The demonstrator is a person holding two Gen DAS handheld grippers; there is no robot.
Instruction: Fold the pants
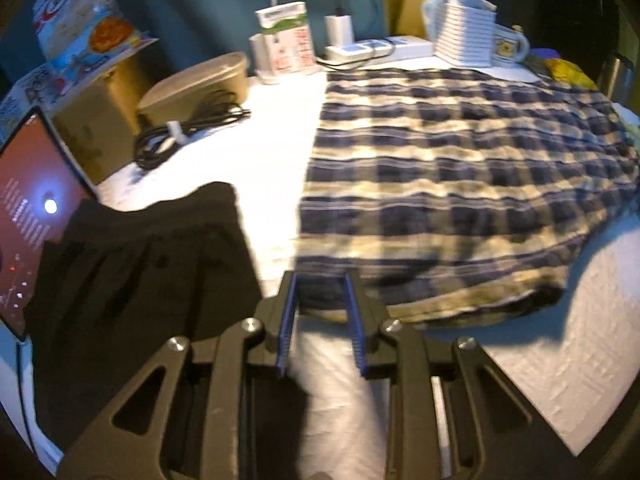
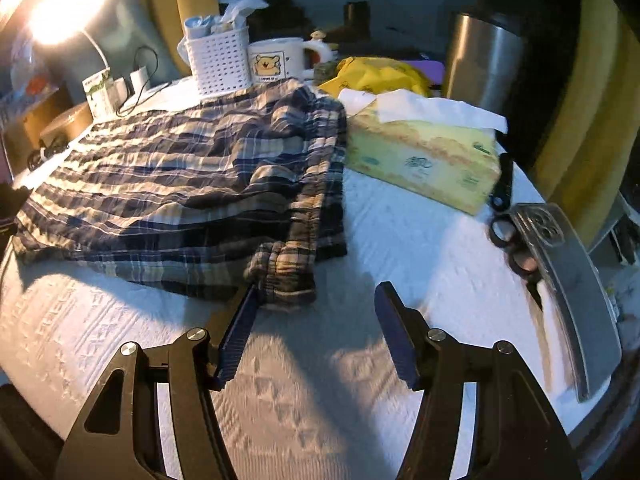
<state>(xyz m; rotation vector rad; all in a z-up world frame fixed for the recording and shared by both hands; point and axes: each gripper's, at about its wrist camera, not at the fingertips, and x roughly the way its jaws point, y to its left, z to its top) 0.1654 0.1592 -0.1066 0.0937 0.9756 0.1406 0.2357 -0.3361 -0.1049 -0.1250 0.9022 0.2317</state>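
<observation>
Blue and beige plaid pants [image 1: 460, 184] lie folded flat on the white textured tablecloth [image 1: 560, 360]. My left gripper [image 1: 320, 280] is open and empty, with its tips at the near left edge of the pants. In the right wrist view the pants [image 2: 192, 184] spread across the left half, with the waistband corner [image 2: 280, 272] nearest. My right gripper [image 2: 316, 292] is wide open and empty. Its left finger [image 2: 240, 320] touches or sits just beside that waistband corner.
A black garment [image 1: 132, 280] and a lit tablet [image 1: 32, 208] lie at the left. Cables [image 1: 184, 132], a lidded container [image 1: 196, 80], chargers and a white basket [image 1: 460, 40] line the back. A tissue box [image 2: 424, 156], scissors [image 2: 508, 236], a bear mug [image 2: 276, 60] and a steel jug [image 2: 484, 60] stand to the right.
</observation>
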